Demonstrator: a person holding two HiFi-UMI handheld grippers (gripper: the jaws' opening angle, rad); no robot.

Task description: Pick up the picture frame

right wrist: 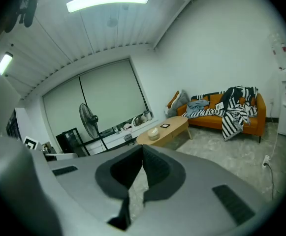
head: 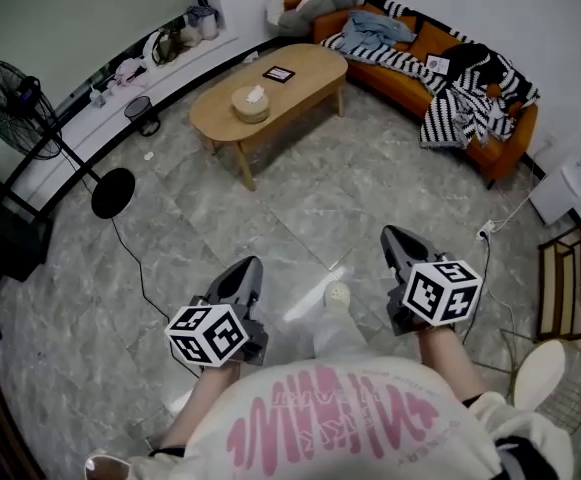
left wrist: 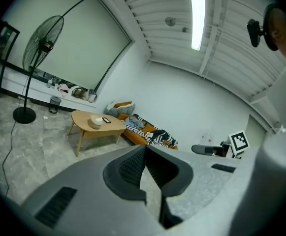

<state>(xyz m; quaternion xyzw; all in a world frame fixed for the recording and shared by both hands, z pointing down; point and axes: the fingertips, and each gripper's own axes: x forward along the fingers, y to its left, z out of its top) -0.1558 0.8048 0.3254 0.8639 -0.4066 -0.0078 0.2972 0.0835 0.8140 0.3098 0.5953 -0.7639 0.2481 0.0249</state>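
Picture frame [head: 278, 73] near table [head: 305, 93] edge; floor [head: 300, 208] open; left gripper [head: 249, 263], right gripper [head: 391, 234] fingers closed, empty.

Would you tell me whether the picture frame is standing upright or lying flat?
Lying flat: the head view shows the picture frame face up on the coffee table.

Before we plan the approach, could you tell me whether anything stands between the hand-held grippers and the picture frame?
Only bare floor lies between the left hand-held gripper, the right hand-held gripper and the coffee table. On it, a round tissue holder sits nearer than the picture frame, close to the left one's path.
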